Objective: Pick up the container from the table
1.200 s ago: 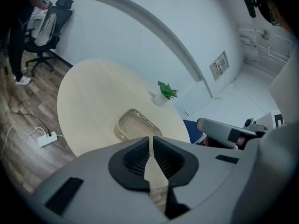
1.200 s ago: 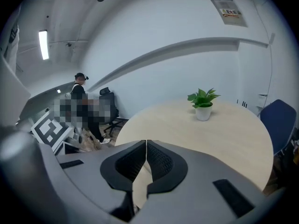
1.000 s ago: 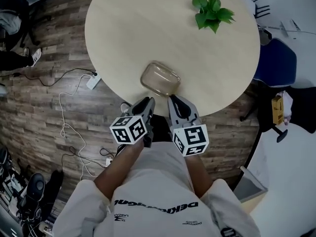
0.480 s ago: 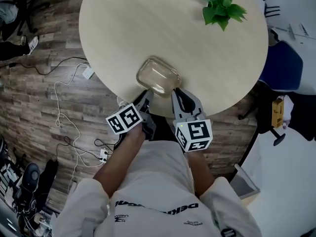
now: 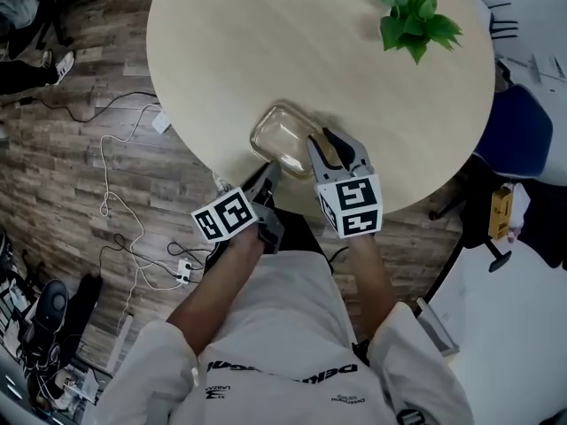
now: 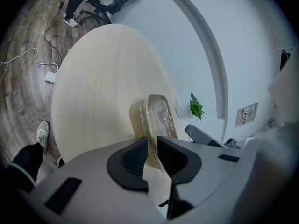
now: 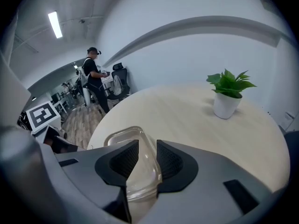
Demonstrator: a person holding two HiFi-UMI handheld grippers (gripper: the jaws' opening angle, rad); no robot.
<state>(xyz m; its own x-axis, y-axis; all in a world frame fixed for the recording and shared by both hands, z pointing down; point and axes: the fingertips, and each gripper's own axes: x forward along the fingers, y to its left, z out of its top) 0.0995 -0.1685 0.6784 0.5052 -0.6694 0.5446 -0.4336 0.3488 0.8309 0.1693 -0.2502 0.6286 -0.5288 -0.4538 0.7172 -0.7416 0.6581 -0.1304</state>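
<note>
clear, shallow, round-cornered plastic container [image 5: 280,136]

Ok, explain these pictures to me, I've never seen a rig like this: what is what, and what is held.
No robot here: a person holds a two-jaw gripper in each hand. One picture comes from a camera on the person's head, looking down; the other two come from a camera on each gripper, looking along its jaws. On the round table stand a clear container near the edge and a small potted plant farther off. The left gripper is shut on the container's rim. The right gripper has the container's rim between its jaws, which have just been opening and do not press on it.
</note>
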